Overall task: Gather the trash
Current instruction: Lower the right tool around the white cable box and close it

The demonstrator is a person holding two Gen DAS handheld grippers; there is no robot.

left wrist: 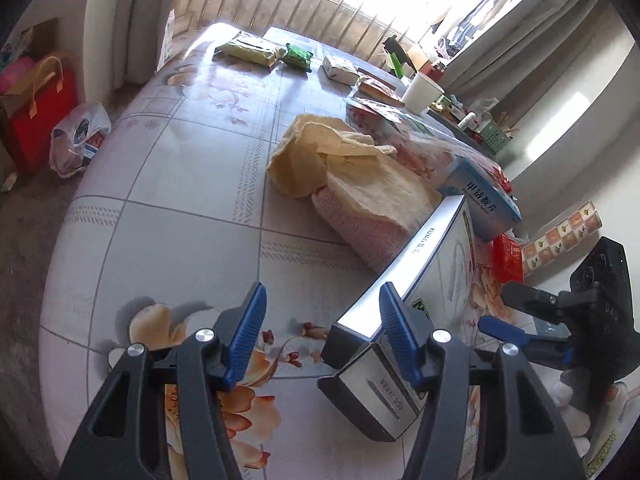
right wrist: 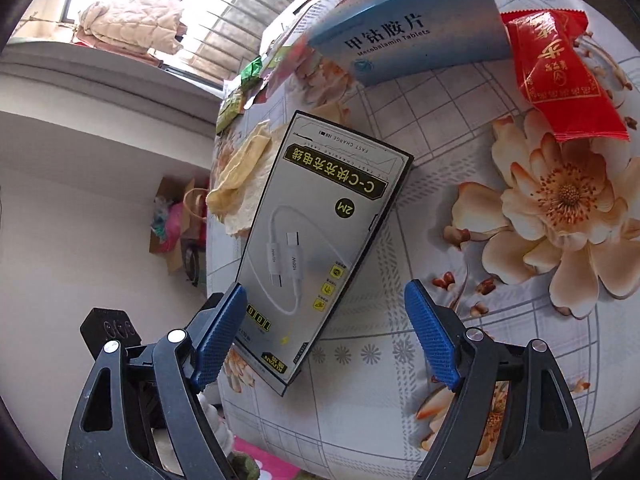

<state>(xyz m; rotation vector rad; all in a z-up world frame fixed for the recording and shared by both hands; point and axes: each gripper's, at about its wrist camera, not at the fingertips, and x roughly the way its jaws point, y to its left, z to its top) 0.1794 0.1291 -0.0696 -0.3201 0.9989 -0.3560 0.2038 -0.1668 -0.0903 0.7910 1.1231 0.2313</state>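
Where cloth (left wrist: pixel 360 184) drapes, hidden pink pack (left wrist: pixel 360 232).

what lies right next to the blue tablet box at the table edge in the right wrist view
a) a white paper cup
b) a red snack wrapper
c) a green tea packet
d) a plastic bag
b: in the right wrist view the red snack wrapper lies on the flowered table cover right beside the blue tablet box, while the charging cable box sits nearer the camera.
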